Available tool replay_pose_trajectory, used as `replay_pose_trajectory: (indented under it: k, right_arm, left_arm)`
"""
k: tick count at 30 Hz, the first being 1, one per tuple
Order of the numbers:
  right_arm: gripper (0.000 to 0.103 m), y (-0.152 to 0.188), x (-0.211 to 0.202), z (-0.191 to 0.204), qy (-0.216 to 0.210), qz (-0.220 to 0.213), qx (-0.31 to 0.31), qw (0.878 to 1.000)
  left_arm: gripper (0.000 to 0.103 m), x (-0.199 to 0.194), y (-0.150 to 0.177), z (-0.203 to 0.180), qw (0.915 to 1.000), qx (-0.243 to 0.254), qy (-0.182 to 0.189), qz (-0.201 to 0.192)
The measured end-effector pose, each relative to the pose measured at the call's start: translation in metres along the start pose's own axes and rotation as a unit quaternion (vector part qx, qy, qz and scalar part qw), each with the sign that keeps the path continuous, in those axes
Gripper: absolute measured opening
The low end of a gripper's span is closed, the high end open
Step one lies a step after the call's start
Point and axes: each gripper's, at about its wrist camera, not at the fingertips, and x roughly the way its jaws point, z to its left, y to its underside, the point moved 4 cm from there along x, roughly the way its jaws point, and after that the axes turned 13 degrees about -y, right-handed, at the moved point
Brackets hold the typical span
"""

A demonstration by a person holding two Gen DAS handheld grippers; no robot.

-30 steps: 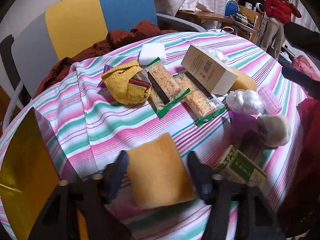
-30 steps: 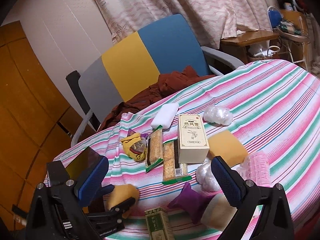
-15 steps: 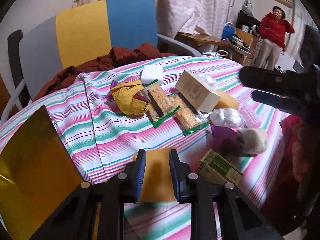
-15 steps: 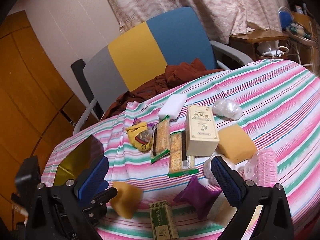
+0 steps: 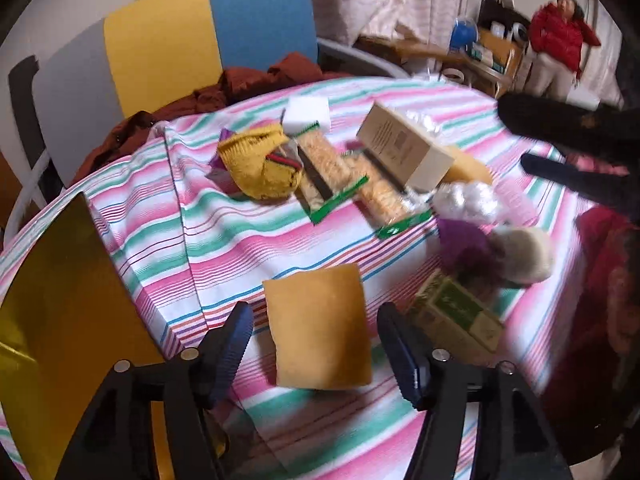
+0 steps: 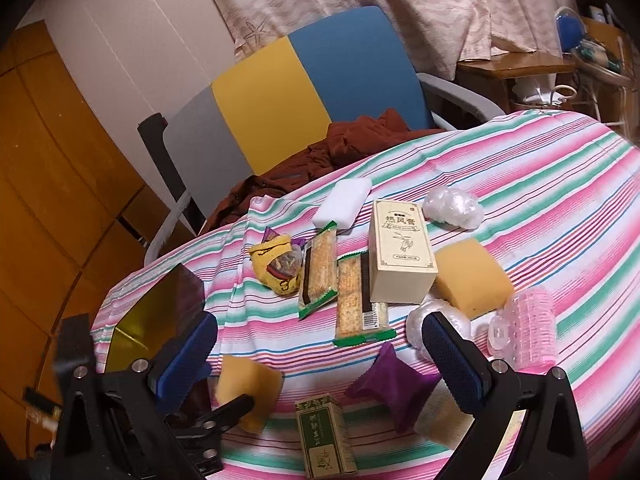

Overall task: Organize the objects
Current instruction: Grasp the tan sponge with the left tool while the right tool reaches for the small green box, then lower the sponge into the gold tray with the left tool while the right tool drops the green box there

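A tan sponge [image 5: 320,328] sits loose on the striped tablecloth [image 5: 240,232] between the wide-apart fingers of my open left gripper [image 5: 318,348], touching neither. In the right wrist view the same sponge [image 6: 246,384] lies at the near left, with a left gripper finger [image 6: 224,408] beside it. My right gripper [image 6: 320,360] is open and holds nothing, hovering over a purple pouch [image 6: 396,384] and a green box [image 6: 324,436]. A gold tray [image 5: 60,300] lies to the left.
Mid-table lie a beige carton [image 6: 400,248], two cracker packs [image 6: 318,272], a yellow knit pouch [image 6: 276,264], a white block [image 6: 344,200], a second tan sponge [image 6: 472,280], plastic wads [image 6: 452,208] and a pink roller [image 6: 528,332]. A chair [image 6: 300,92] stands behind. A person [image 5: 560,40] stands far right.
Half a second ago my left gripper was shut on the tan sponge. Its fingers have since spread wide and the sponge is free between them. The right gripper stays open.
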Motion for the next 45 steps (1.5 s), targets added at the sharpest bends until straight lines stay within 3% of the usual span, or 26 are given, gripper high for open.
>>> replay_pose_trajectory:
  k: [4,6,15,24,26,30,33,37,45]
  right_arm:
    - [0.103,0.0,0.0,0.004,-0.008,0.002,-0.007,1.0]
    - [0.103,0.001,0.002,0.004,-0.009,0.006,-0.008,1.0]
    - [0.103,0.01,0.006,0.014,-0.015,0.034,-0.021,0.999]
    - [0.102,0.058,0.019,0.037,-0.011,0.144,-0.04,0.989]
    - [0.097,0.068,0.027,0.036,0.01,0.165,-0.045,0.985]
    - [0.071,0.081,0.044,0.024,0.061,0.202,-0.044,0.976]
    - [0.065,0.088,0.054,0.014,0.079,0.222,-0.042,0.971]
    - [0.034,0.092,0.056,0.012,0.083,0.228,-0.048,0.969]
    - [0.032,0.072,0.047,0.032,0.067,0.19,-0.074,0.977]
  left_arm:
    - [0.064,0.015,0.0,-0.008,0.9998,0.011,0.004,0.016]
    - [0.055,0.019,0.003,-0.008,0.9999,0.008,-0.002,0.014]
    - [0.051,-0.03,0.004,0.009,0.9979,-0.034,0.019,-0.052]
    - [0.052,-0.083,0.024,0.06,0.99,-0.104,0.027,-0.091]
    - [0.053,-0.088,0.034,0.074,0.9881,-0.123,0.025,-0.088]
    - [0.053,-0.094,0.051,0.098,0.9844,-0.151,0.017,-0.089]
    - [0.053,-0.094,0.063,0.116,0.9809,-0.175,0.008,-0.085]
    - [0.054,-0.091,0.081,0.14,0.9757,-0.206,-0.01,-0.074]
    - [0.053,-0.088,0.117,0.194,0.9592,-0.269,-0.063,-0.058]
